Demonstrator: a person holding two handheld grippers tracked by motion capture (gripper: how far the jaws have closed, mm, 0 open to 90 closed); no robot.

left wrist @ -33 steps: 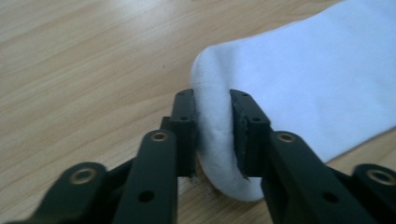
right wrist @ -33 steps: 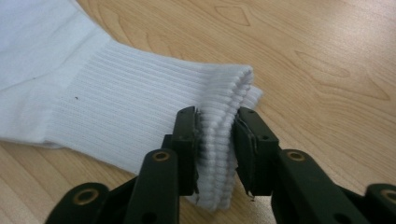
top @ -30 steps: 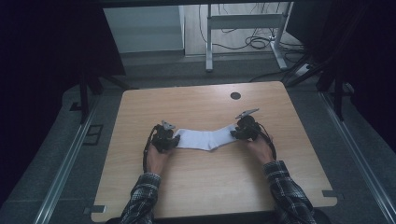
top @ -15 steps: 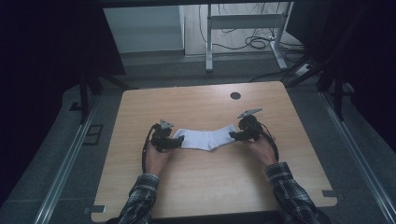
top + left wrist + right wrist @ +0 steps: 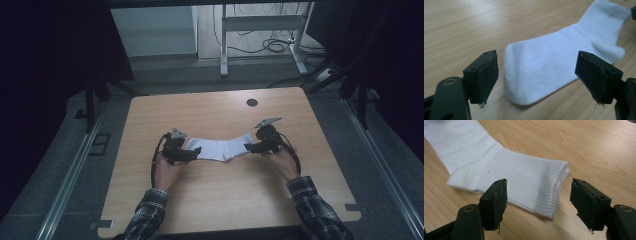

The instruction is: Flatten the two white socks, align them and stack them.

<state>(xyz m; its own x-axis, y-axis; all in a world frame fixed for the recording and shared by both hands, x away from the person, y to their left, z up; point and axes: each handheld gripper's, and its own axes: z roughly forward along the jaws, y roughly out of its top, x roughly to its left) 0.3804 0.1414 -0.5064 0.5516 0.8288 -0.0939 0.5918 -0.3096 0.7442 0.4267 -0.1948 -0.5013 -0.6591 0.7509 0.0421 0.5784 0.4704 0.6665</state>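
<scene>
A white sock [image 5: 223,148] lies flat on the wooden table [image 5: 220,200], toe to the left, ribbed cuff to the right. My left gripper [image 5: 196,151] is at the toe end [image 5: 524,77]; its jaws have just been opening and stand wide, with the toe lying between and below them, untouched. At the cuff [image 5: 541,187] is my right gripper [image 5: 248,147], whose jaws have also just been opening. They are apart on either side of the cuff, pads off the cloth.
A dark round hole [image 5: 252,102] sits in the table near its far edge. Beyond the table stand a metal frame's legs [image 5: 223,45] and cables on the floor. Bare wood lies in front of the sock, between the two forearms.
Both grippers have let go of the sock's ends and their jaws have spread. The left gripper has lifted slightly. The sock now rests flat on the table.
</scene>
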